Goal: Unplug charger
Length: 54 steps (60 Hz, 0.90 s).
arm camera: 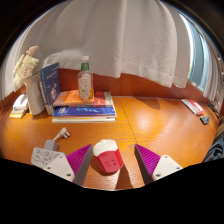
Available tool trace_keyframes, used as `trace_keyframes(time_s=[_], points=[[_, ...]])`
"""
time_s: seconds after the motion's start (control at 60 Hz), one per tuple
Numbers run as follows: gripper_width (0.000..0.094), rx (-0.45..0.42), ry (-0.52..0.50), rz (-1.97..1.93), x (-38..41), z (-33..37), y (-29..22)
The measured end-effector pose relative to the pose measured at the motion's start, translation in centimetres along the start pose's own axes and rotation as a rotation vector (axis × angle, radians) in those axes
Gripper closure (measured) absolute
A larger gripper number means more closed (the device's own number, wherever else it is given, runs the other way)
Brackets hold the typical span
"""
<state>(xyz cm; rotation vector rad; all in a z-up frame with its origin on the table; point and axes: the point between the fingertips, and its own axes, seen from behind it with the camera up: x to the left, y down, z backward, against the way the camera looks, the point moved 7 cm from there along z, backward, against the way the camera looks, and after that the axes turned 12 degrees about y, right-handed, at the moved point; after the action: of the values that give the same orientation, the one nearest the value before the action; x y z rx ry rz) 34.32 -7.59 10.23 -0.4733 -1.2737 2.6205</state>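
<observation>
My gripper (107, 163) stands wide open. A red-and-white charger block (106, 156) sits between my magenta-padded fingers (79, 158) on the wooden desk (150, 125), gaps either side, unheld. Open desk lies ahead and rightward. Leftward stand stacked blue and orange books (84, 107), bearing a green-capped bottle (85, 80); their print is unreadable. White curtains (120, 40) close the rear. The charger's socket is hidden.

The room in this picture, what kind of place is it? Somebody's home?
Probably a study corner or bedroom at home: a wooden desk stands against white curtains, with stacked books and a bottle on them. The tongs stand open about a red-and-white charger.
</observation>
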Motion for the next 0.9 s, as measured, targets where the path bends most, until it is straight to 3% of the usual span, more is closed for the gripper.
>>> trace_keyframes(time_s=[0.317, 0.517, 0.65, 0.9], points=[[0.0094, -0.202, -0.011, -0.100, 1.3, 13.5, -6.5], [0.0107, -0.285, -0.075, -0.144, 5.3, 25.4, -6.5], [0.0106, -0.292, -0.111, -0.112, 9.0, 30.7, -3.9], [0.0091, -0.226, -0.225, -0.031, 16.6, 36.9, 1.5]])
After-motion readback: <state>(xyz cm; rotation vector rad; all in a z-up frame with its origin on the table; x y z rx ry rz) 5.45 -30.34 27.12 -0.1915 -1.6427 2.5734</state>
